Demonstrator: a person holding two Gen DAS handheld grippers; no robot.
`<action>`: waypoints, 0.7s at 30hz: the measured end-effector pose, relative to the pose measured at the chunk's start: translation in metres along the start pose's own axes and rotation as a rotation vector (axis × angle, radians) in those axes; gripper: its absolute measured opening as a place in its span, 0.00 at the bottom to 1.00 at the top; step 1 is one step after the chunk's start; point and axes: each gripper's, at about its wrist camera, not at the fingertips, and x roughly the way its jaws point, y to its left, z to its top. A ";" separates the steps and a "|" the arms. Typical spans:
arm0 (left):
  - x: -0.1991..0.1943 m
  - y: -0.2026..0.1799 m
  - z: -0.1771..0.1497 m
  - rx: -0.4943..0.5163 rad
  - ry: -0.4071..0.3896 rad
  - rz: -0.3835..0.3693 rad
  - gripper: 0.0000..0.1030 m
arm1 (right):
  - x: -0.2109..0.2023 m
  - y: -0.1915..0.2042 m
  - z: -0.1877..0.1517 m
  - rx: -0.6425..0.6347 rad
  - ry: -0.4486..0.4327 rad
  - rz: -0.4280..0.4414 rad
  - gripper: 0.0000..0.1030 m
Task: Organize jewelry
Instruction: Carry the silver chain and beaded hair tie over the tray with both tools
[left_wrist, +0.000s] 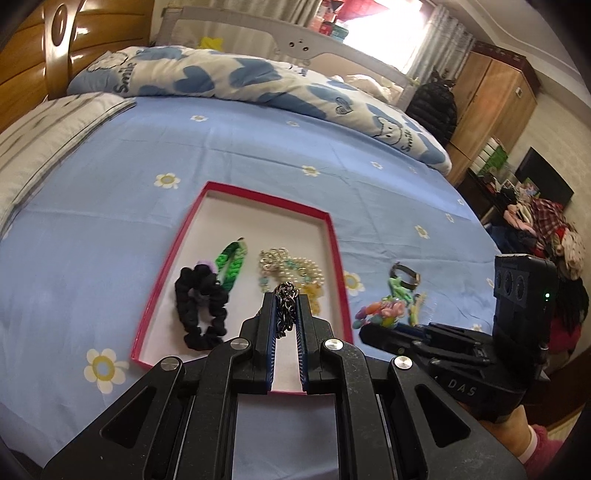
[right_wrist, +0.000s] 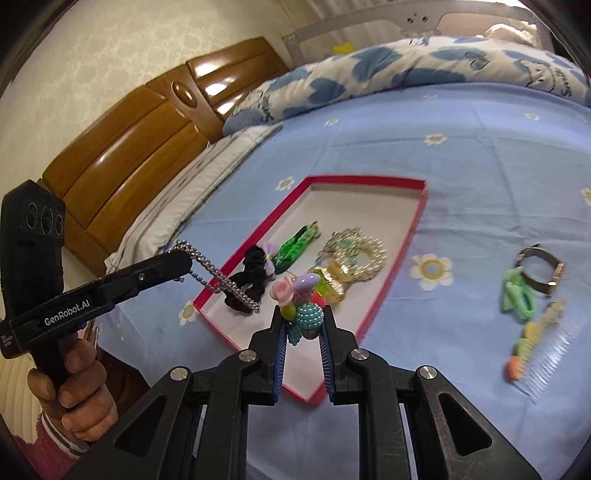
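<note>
- Blue flowered bedsheet (left_wrist: 258, 147) covers the bed, with a wooden headboard (right_wrist: 129, 147) behind and a heart-print quilt (left_wrist: 229, 79) bunched at the far side
- Silver chain (left_wrist: 286, 306) hangs clamped between the closed fingers of the left gripper (left_wrist: 287, 295), above the near part of the red-rimmed tray (left_wrist: 334, 236)
- Colourful bead bracelet (right_wrist: 301, 306) sits pinched in the right gripper (right_wrist: 303, 317), over the tray's near corner
- Inside the tray lie a black scrunchie (left_wrist: 201, 302), a green braided band (left_wrist: 231, 266) and a pearl bead cluster (left_wrist: 295, 269)
- On the sheet just right of the tray rest a dark bangle (right_wrist: 541, 271), a green hair tie (right_wrist: 517, 297) and a clear comb (right_wrist: 543, 354) with fruit charms
- A hand (right_wrist: 79, 384) grips the left tool's handle
</note>
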 end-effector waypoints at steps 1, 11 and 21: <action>0.003 0.004 -0.001 -0.005 0.003 0.007 0.08 | 0.007 0.001 0.000 -0.001 0.015 0.000 0.16; 0.034 0.035 -0.010 -0.060 0.058 0.056 0.08 | 0.051 0.004 0.002 -0.020 0.117 -0.026 0.16; 0.058 0.060 -0.020 -0.093 0.122 0.111 0.08 | 0.082 0.004 0.005 -0.043 0.210 -0.058 0.17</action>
